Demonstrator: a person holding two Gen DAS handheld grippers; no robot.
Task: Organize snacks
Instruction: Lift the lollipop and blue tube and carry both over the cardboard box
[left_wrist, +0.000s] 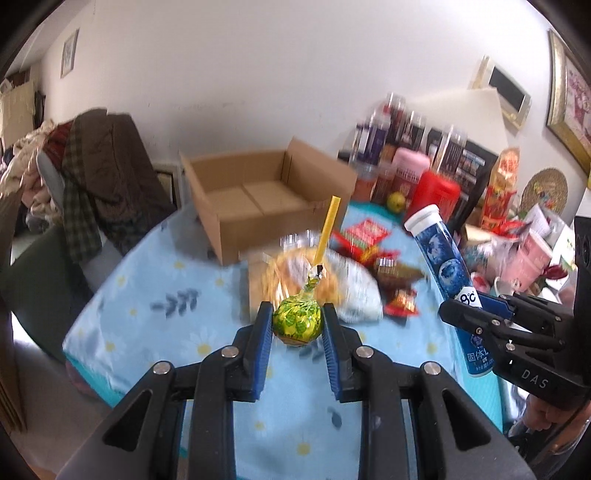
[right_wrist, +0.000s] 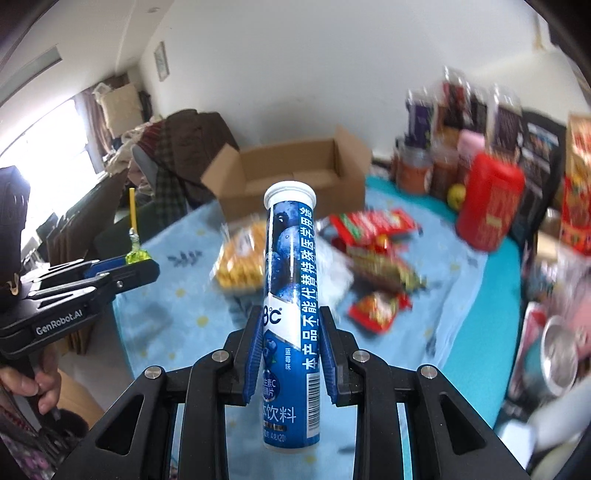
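Left wrist view: your left gripper (left_wrist: 297, 325) is clamped on the round head of a green-and-yellow wrapped lollipop (left_wrist: 297, 322), both blue pads touching it. Its yellow stick (left_wrist: 327, 230) points up and away from you, tilted slightly right. The open brown cardboard box (left_wrist: 266, 201) sits straight ahead on the light blue flowered tablecloth (left_wrist: 147, 280), beyond a blurred pile of loose snack packets (left_wrist: 354, 266). The stick's long axis aims roughly at the box. The box looks empty inside as far as visible.

Right wrist view: your right gripper (right_wrist: 290, 332) is closed around the lower half of a tall blue cylindrical tablet tube with a white cap (right_wrist: 290, 295), held upright, cap up, clear of the cloth. The same box (right_wrist: 295, 177) lies dead ahead past the cap, with the snack pile between.

Judgement: both items are lifted, neither is stowed. The box lies forward of both tools; the left gripper appears slightly nearer its open side. The tube's upright axis may need tipping to lie flat in the box.
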